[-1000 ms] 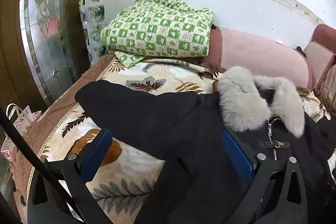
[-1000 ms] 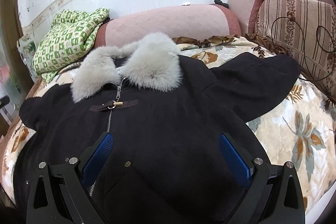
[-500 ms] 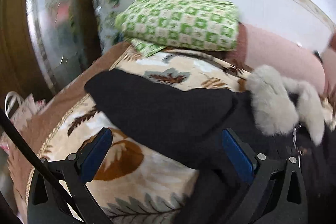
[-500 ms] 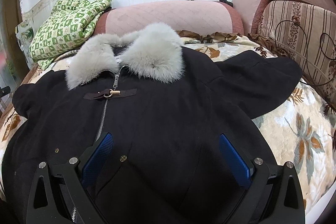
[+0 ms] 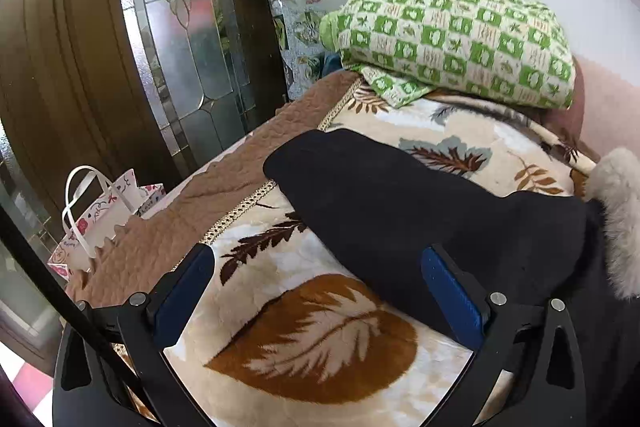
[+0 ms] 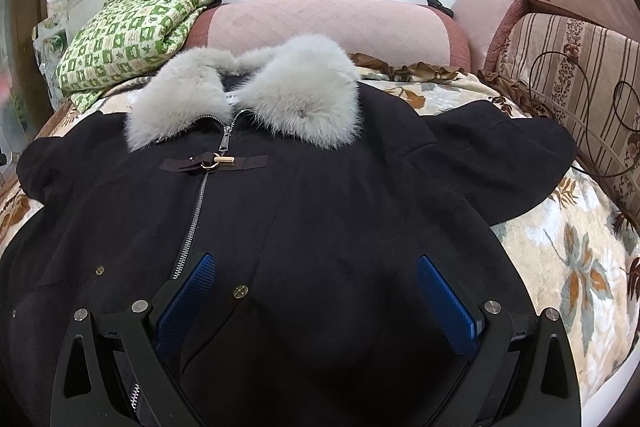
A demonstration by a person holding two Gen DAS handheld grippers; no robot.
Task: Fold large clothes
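Black coat [image 6: 320, 211] lies flat and zipped on the bed [image 5: 304, 339], sleeves spread, nothing folded yet; left gripper [image 5: 316, 303] and right gripper [image 6: 316, 299] hover wide open, empty.

Very little can be read. The small white paper gift bag with pink flowers and white ribbon handles [image 5: 112, 203], standing on the floor beside the brown quilted edge of the bed cover [image 5: 224, 195], carries a short handwritten-style word on its upper side panel that looks like "Love", though the print is too small to be sure. A narrow white label [image 6: 234, 95] lies inside the neck of the black coat [image 6: 320, 211], just behind the grey fur collar [image 6: 256, 95]; it bears a line of print that is too small and blurred to read. No other text, brand, number or sign shows.
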